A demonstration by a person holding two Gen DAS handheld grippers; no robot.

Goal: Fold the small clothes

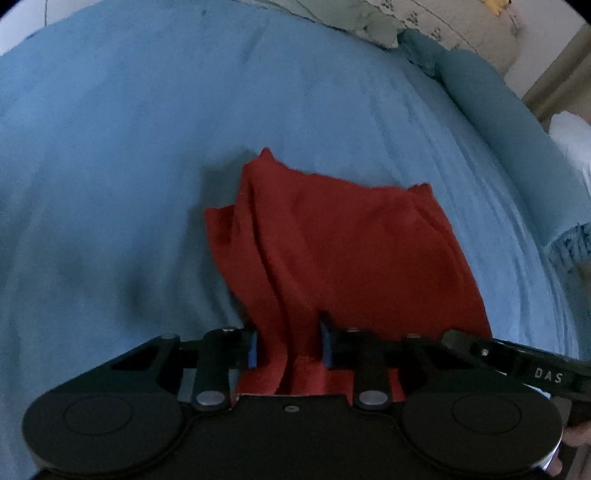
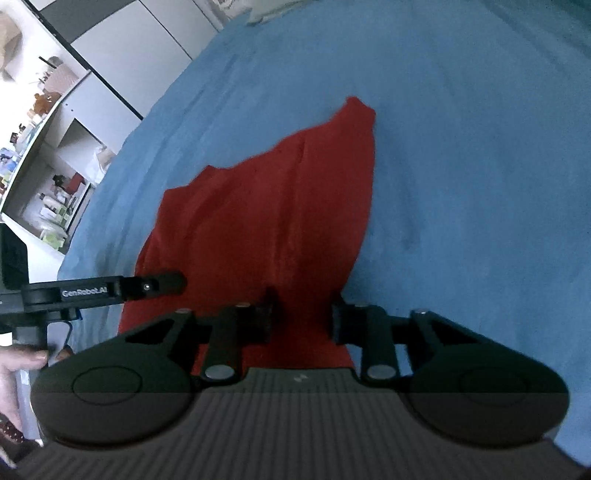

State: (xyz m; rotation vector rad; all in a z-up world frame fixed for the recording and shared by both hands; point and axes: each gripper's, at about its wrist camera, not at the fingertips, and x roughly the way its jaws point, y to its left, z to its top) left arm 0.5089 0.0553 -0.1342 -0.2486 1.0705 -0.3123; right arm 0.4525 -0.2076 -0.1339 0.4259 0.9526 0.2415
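Observation:
A small red garment (image 1: 332, 251) hangs lifted above a blue bedspread (image 1: 110, 166). My left gripper (image 1: 290, 341) is shut on its near edge, with bunched red cloth between the blue-padded fingers. In the right wrist view the same red garment (image 2: 266, 221) runs away from my right gripper (image 2: 301, 317), which is shut on another part of its near edge. The far end of the garment trails down toward the bedspread (image 2: 461, 166). The right gripper's side shows in the left wrist view (image 1: 517, 362), and the left gripper's side shows in the right wrist view (image 2: 110, 290).
Pillows (image 1: 480, 22) and a rolled blue blanket (image 1: 498, 110) lie at the far right of the bed. Shelves with clutter (image 2: 48, 155) stand beyond the bed's left edge. A hand (image 2: 18, 365) holds the other gripper's handle.

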